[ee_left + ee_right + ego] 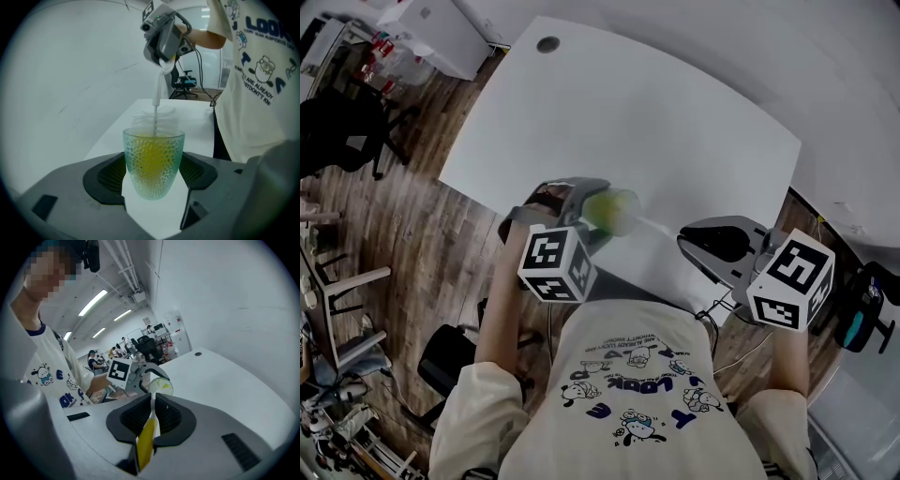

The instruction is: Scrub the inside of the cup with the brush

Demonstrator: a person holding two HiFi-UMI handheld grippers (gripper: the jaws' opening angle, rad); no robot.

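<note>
So that the brush point(156, 119) can reach inside, the left gripper point(581, 211) clamps the cup point(153, 161) above the table point(675, 122), mouth toward the right gripper point(152, 416), whose jaws pinch the handle, bristles at the rim

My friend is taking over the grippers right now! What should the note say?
Left gripper: shut on the cup, mouth turned toward the brush.
Right gripper: shut on the brush's handle.
The bristles sit at the cup's rim, mostly outside.
Done: both things picked up and lined up.
Left: push the bristles in and scrub the inside.
</note>
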